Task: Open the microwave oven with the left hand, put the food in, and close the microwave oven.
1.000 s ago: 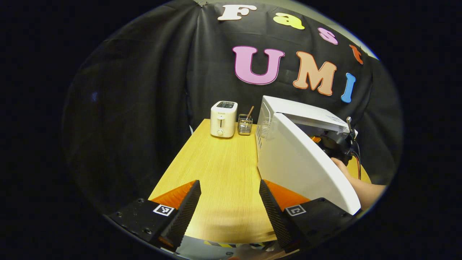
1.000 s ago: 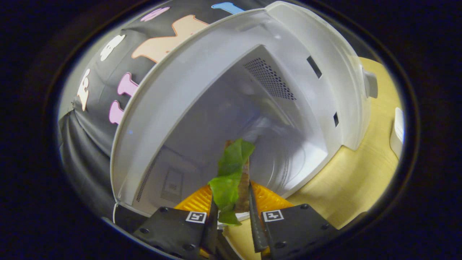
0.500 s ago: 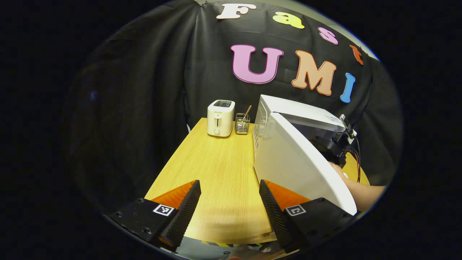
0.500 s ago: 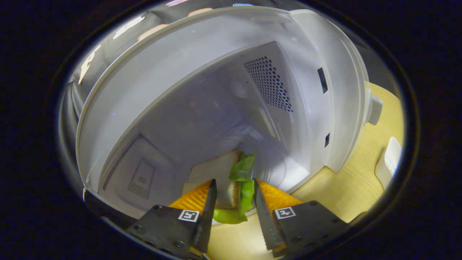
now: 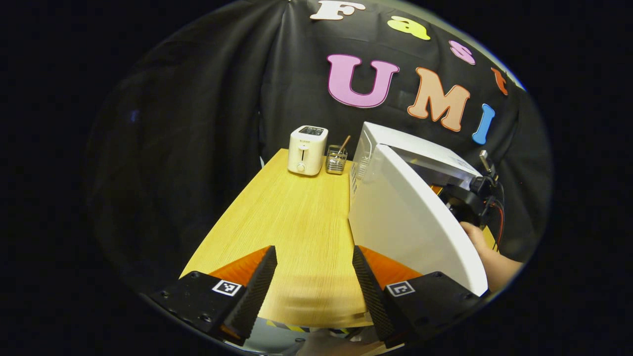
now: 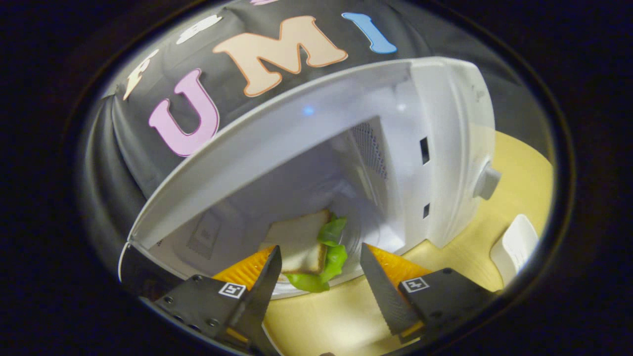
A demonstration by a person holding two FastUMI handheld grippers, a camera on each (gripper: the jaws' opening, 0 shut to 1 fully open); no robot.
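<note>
In the left gripper view the left gripper (image 5: 312, 279) hangs over the near edge of the wooden table (image 5: 292, 217) with its jaws spread wide and nothing between them; bare tabletop runs ahead of it to a white toaster (image 5: 307, 150) and a small wire holder (image 5: 336, 160) at the far end. To its right stands the white microwave oven (image 5: 420, 158), its door (image 5: 410, 222) swung out toward the camera so that the door's near lower corner lies just beside this gripper's finger on that side. Behind the door's edge the other gripper's dark body and a hand (image 5: 487, 257) holding it peek out. The right gripper view looks into the open cavity, which the door hides from the left: the food (image 6: 309, 247), a sandwich with green lettuce, lies on the cavity floor just inside the front sill. The right gripper (image 6: 319, 279) is in front of the sill, jaws apart, fingers either side of the sandwich and not pressing it. A knob (image 6: 487, 182) sticks out of the oven's front panel, with table beyond it.
</note>
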